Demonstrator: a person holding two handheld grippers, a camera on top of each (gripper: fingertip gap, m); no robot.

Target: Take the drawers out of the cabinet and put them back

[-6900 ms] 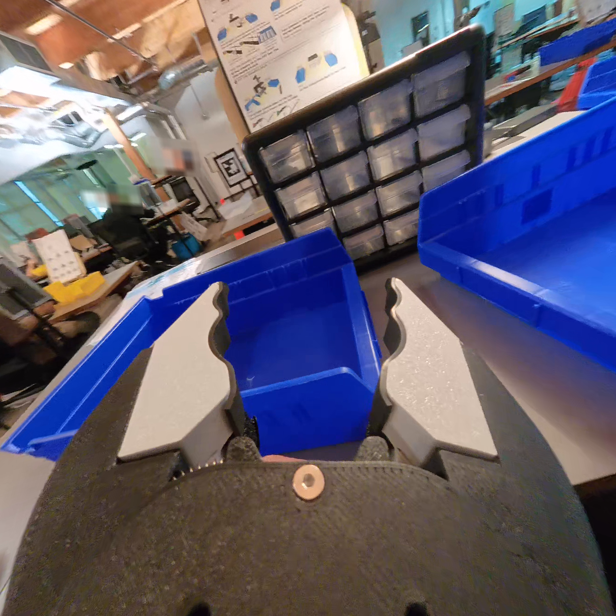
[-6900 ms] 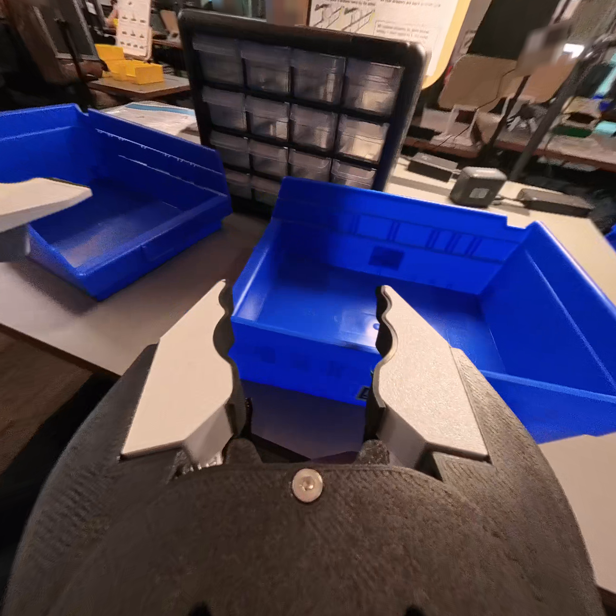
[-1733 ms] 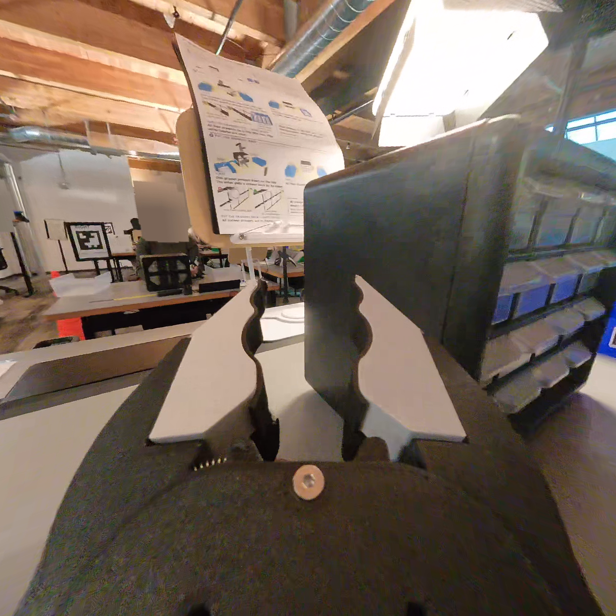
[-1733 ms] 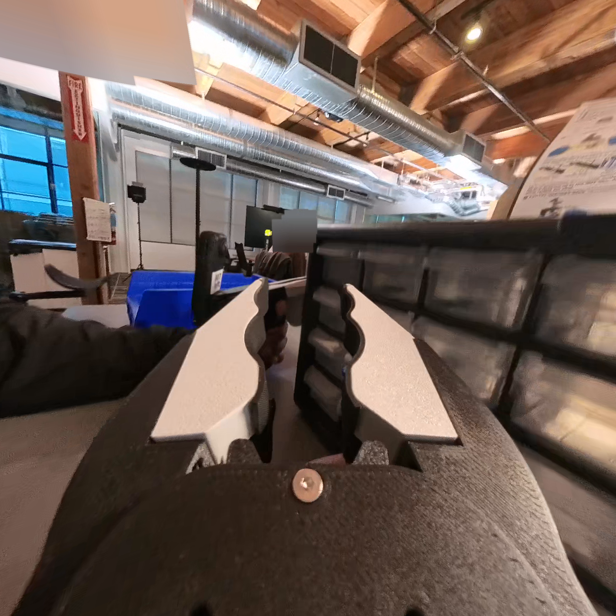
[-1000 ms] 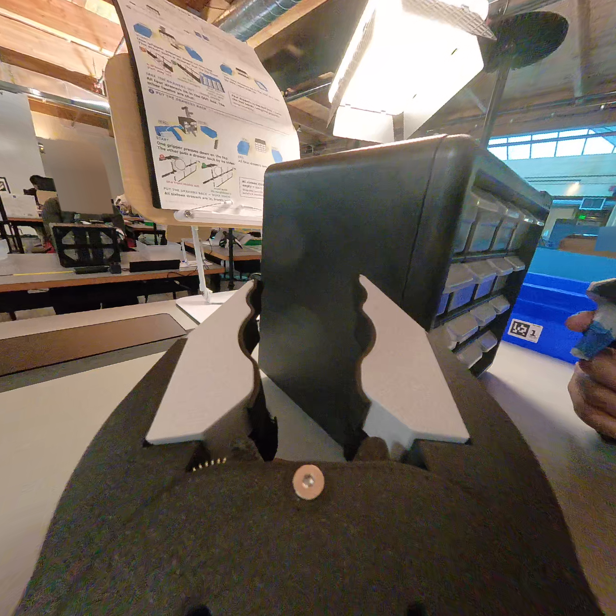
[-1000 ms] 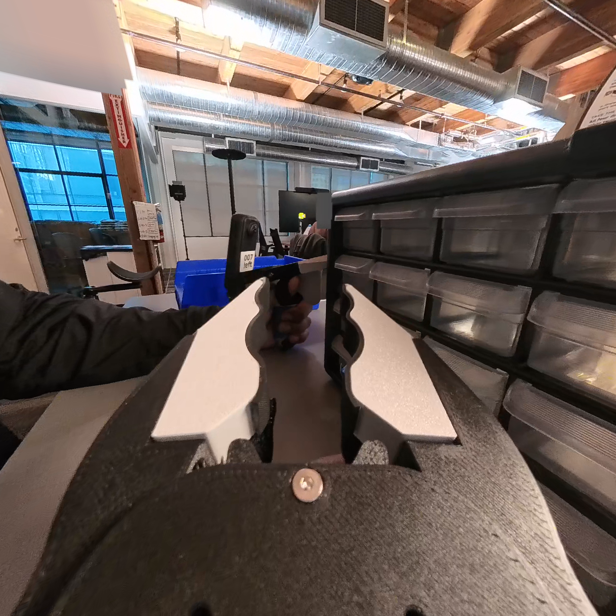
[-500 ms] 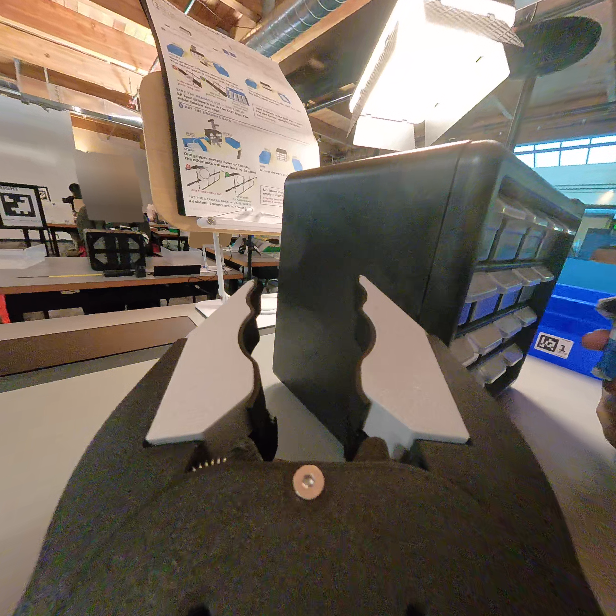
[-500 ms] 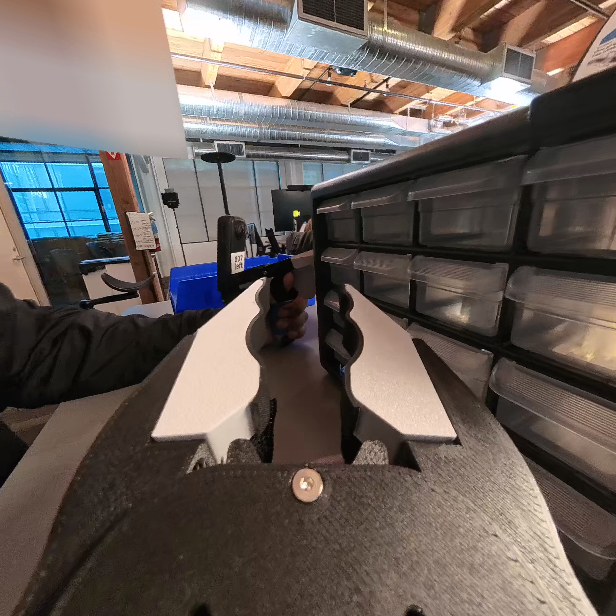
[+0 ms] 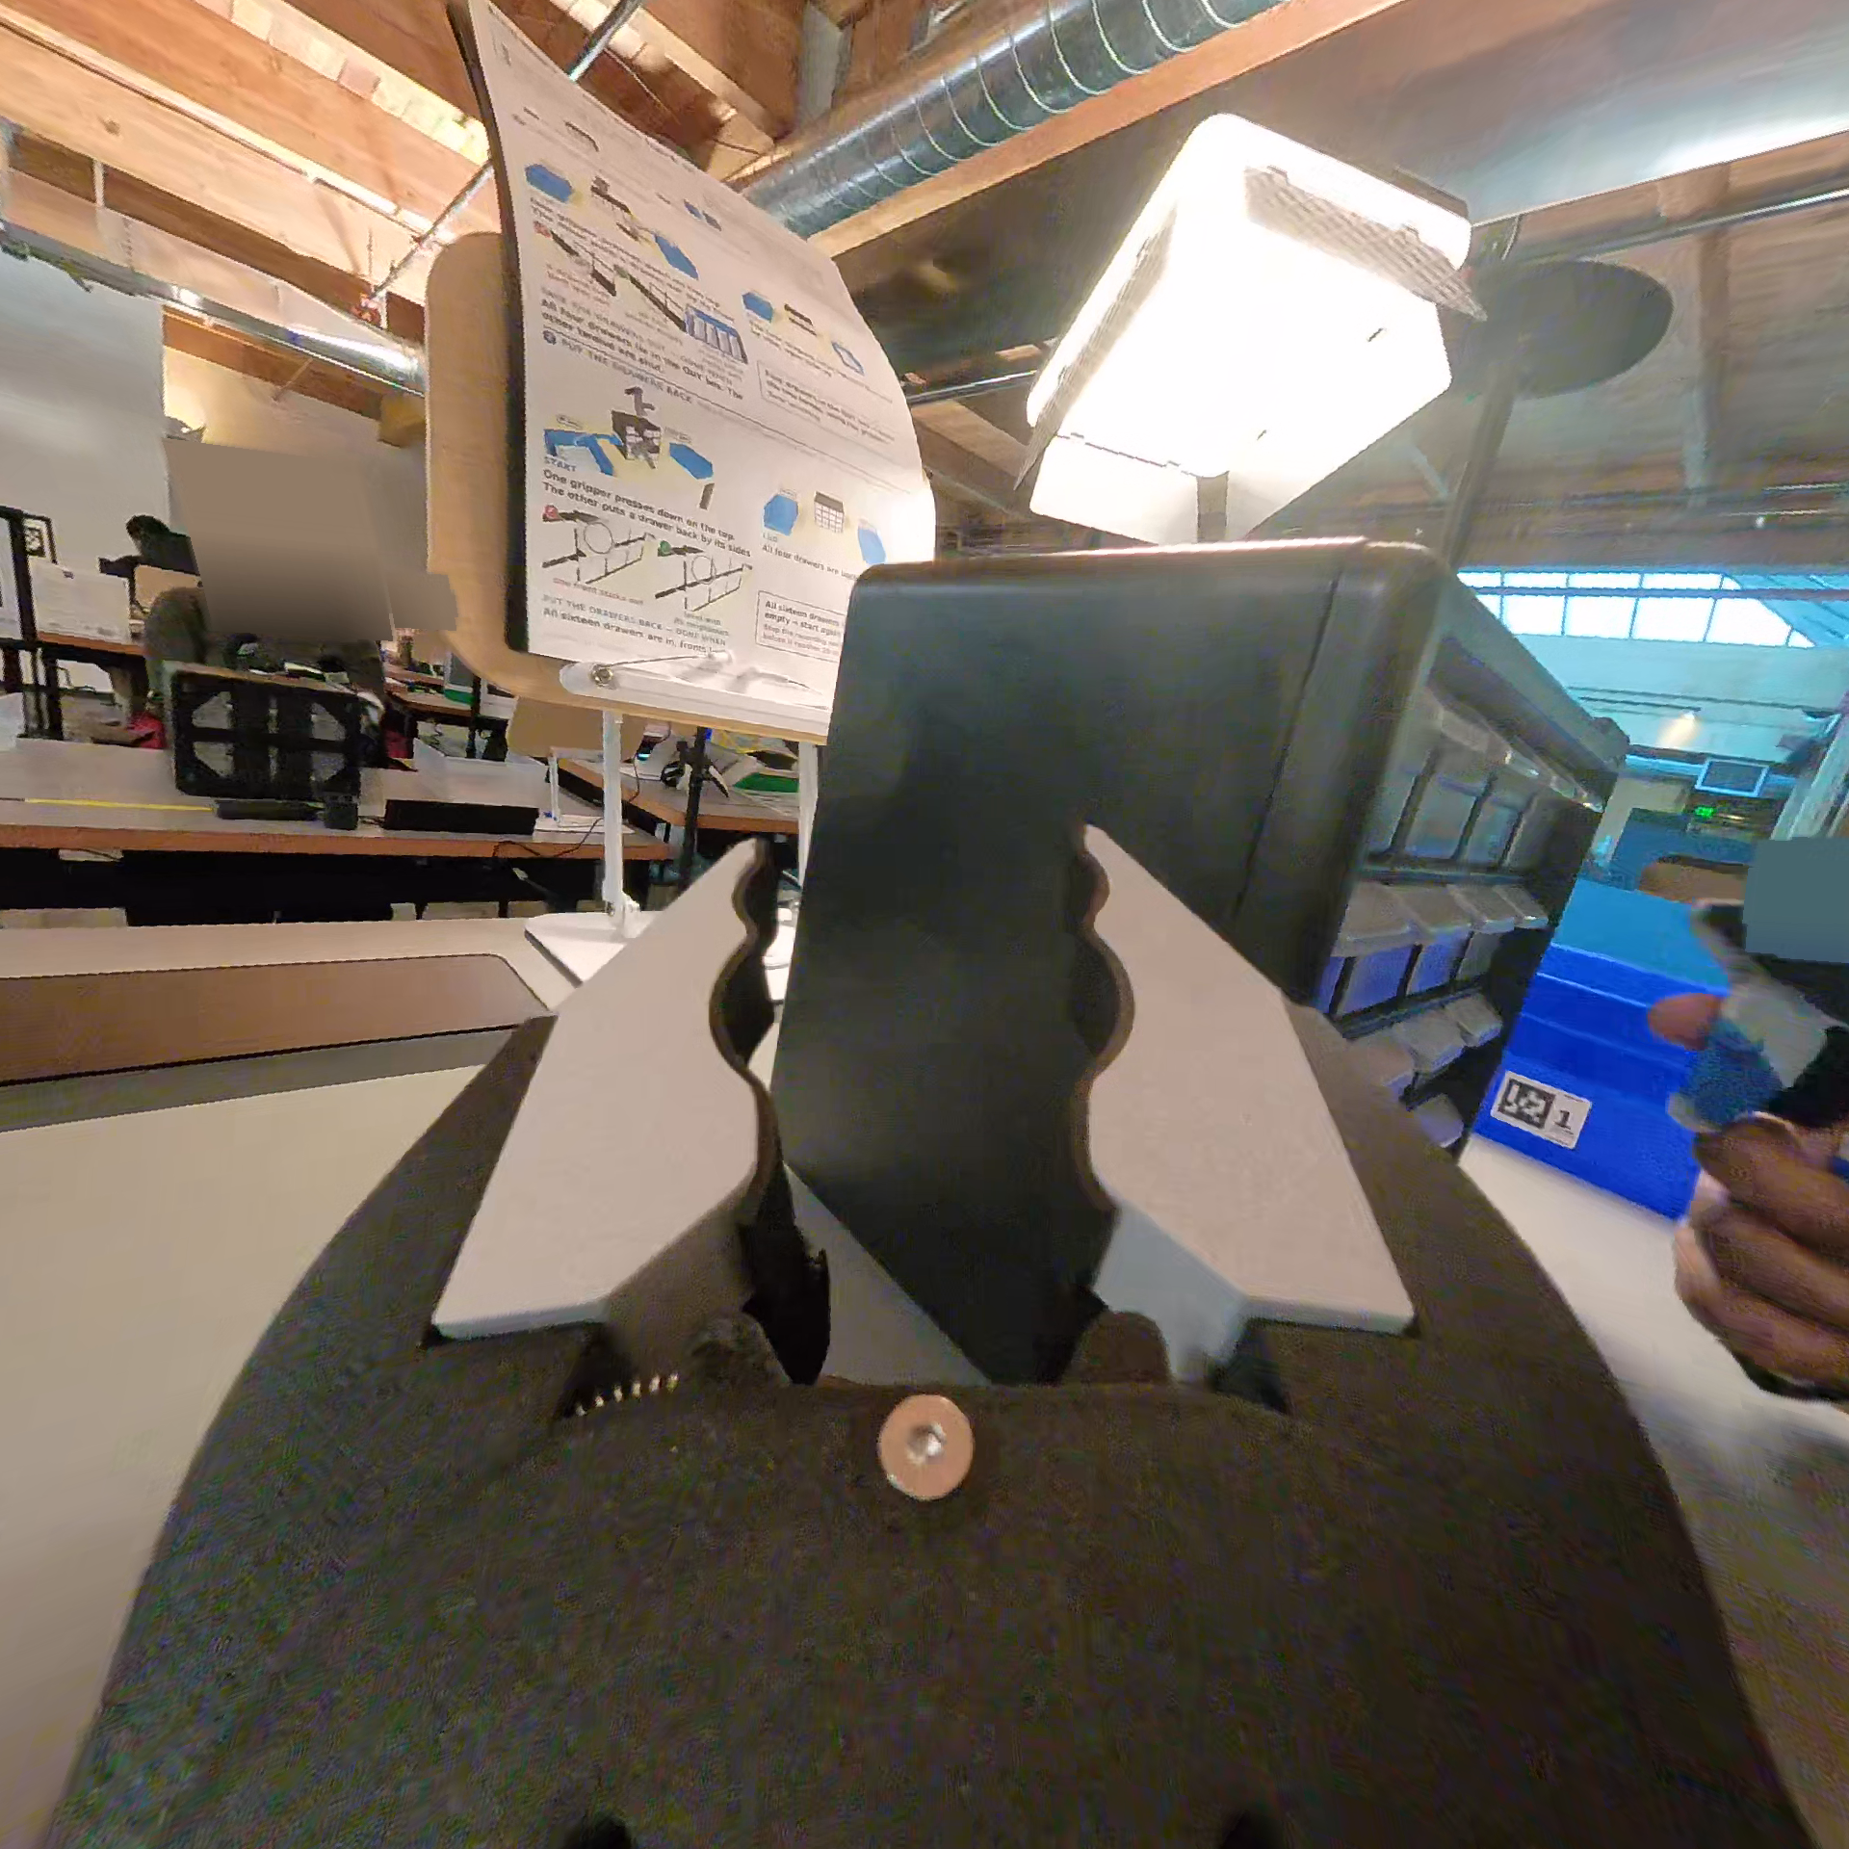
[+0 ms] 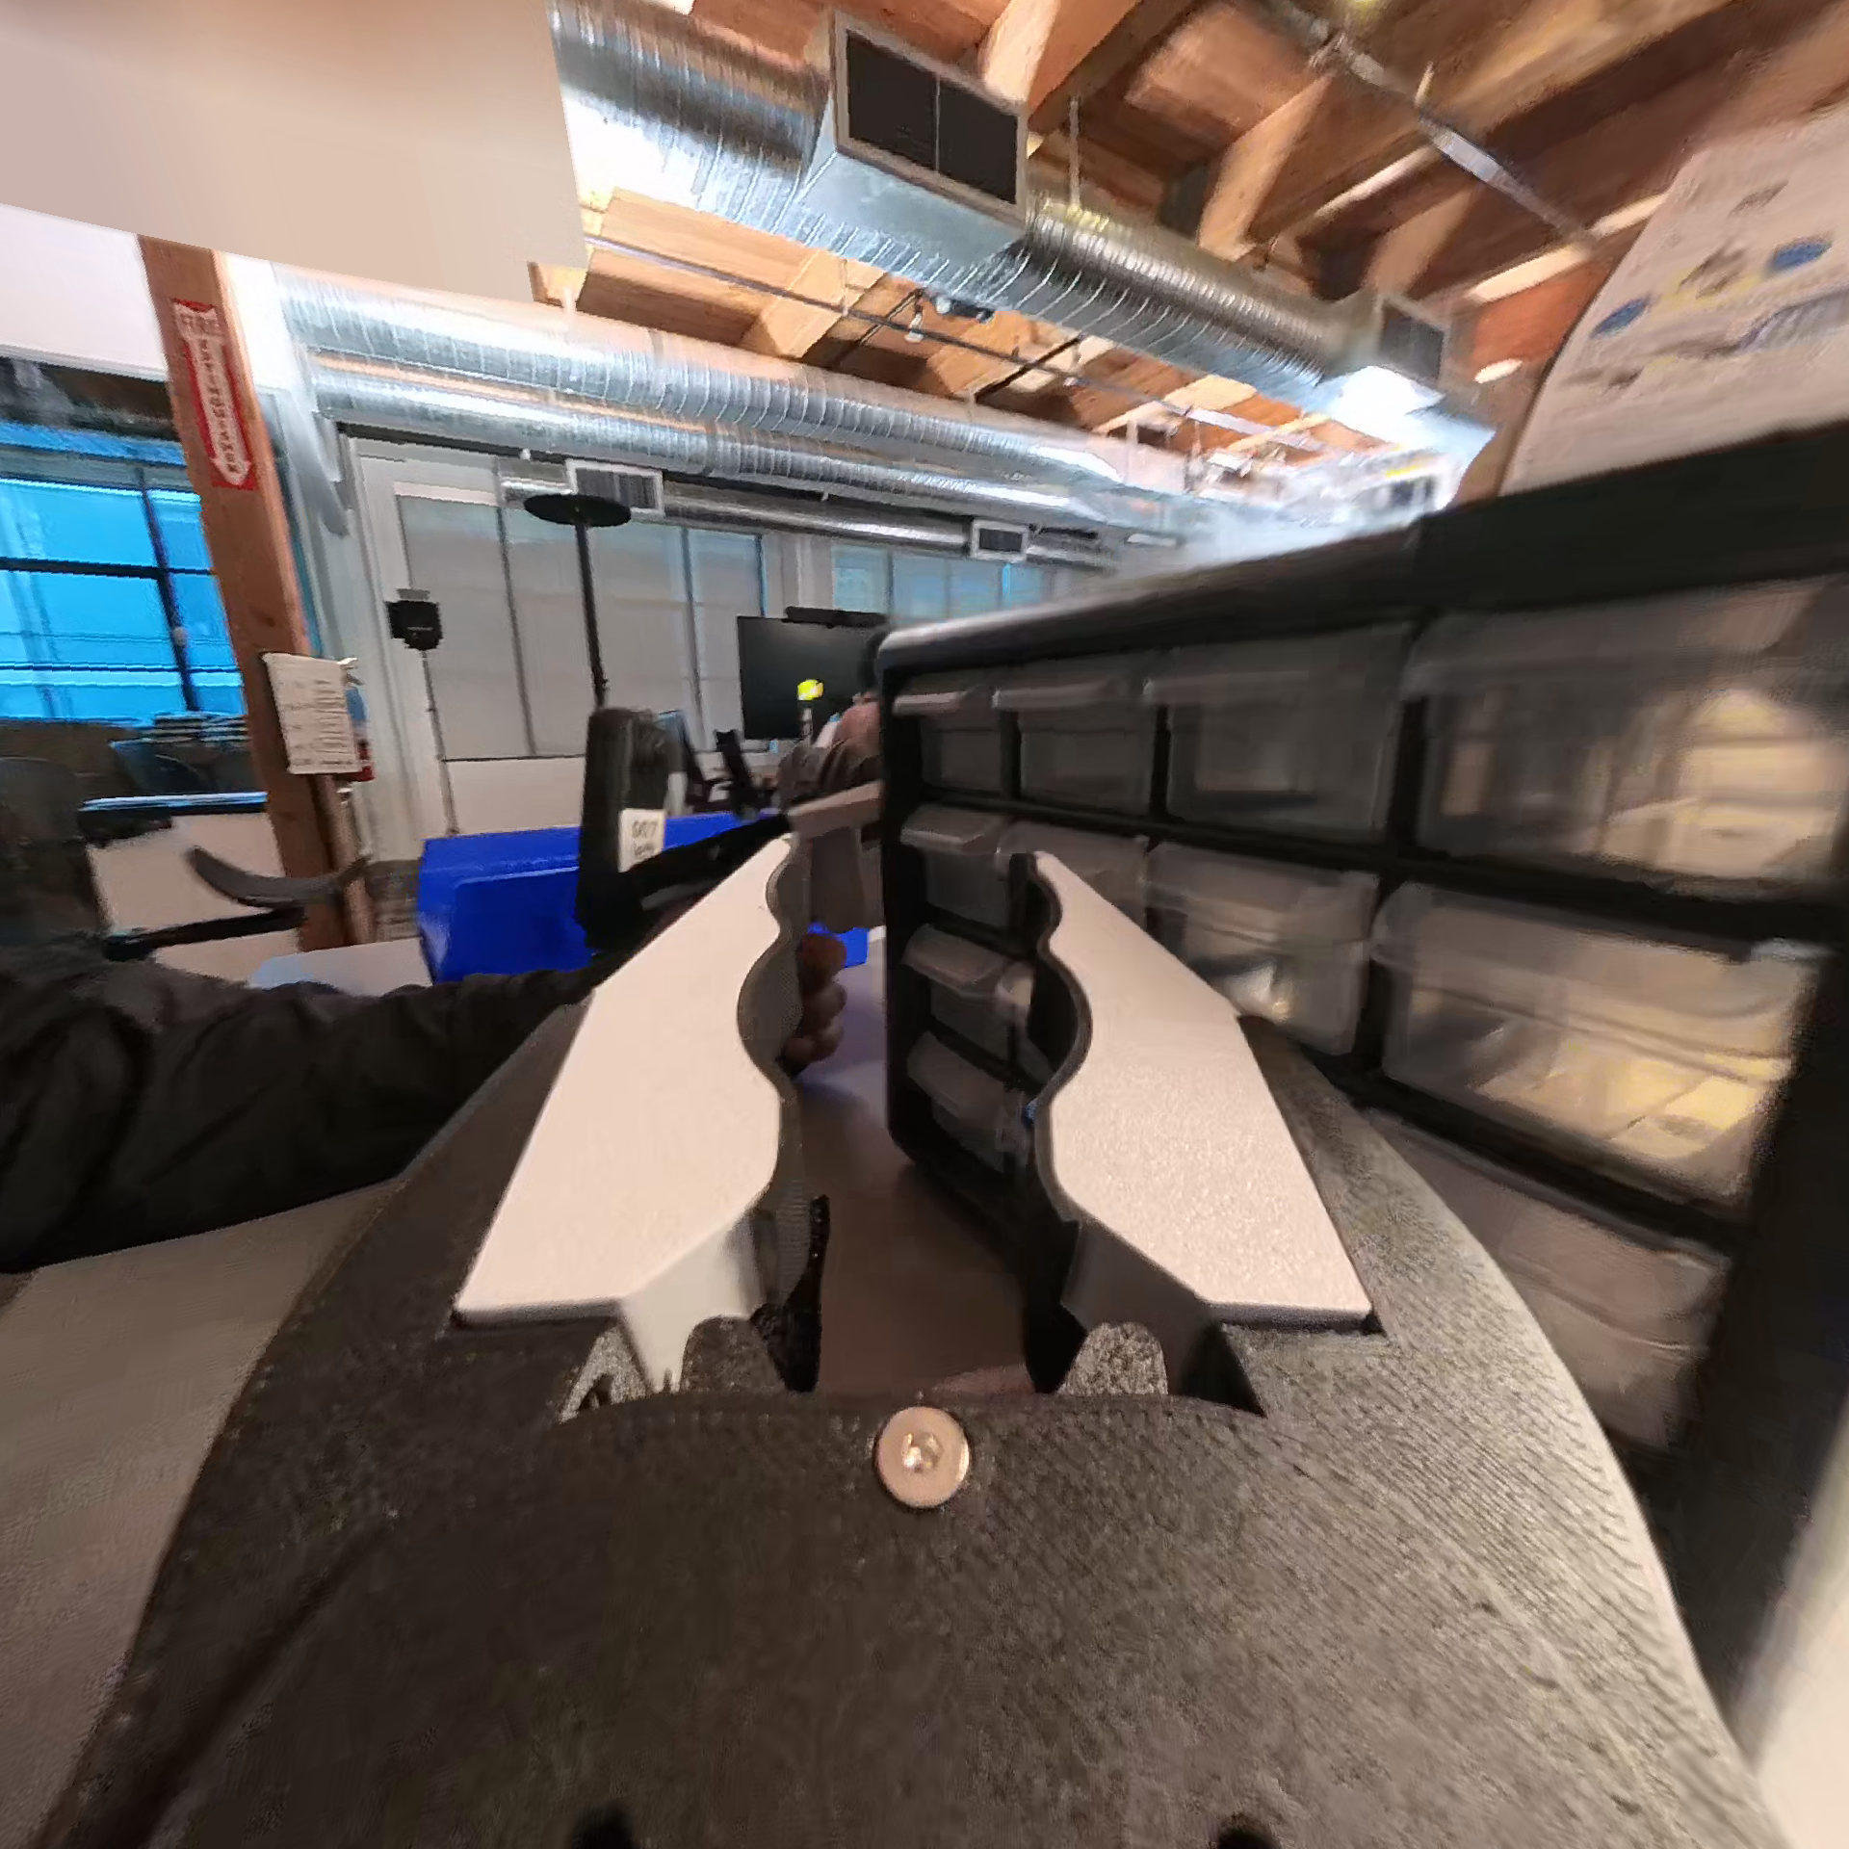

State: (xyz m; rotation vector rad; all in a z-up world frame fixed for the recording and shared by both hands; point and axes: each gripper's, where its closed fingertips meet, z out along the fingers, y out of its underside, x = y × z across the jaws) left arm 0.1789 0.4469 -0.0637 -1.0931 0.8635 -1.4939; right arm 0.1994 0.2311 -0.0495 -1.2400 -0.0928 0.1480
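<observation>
The black cabinet [image 9: 1101,800] is filling the left wrist view from centre out to 3 o'clock, standing on the grey table [image 9: 200,1301]; in the right wrist view it is spreading from centre to 3 o'clock, with its clear drawers [image 10: 1271,740] all sitting in their slots. None looks taken out yet.

The left gripper [image 9: 926,961] is reaching along the cabinet's near side panel, jaws partly open and straddling its rear edge; the panel is lying between the fingers, but whether the pads are pressing on it I cannot tell. The right gripper [image 10: 905,961] is pointing at the cabinet's front left edge at 12 o'clock, jaws partly open with nothing gripped; its right finger [image 10: 1151,1101] is overlapping the leftmost drawer column.

A blue bin [image 9: 1601,1051] is waiting at 3 o'clock in the left view.

To do this well, I judge one gripper should be steadying the cabinet firmly while the other is lining up squarely on a single drawer's front lip, pulling straight outward so the cabinet is not tipping or sliding.
</observation>
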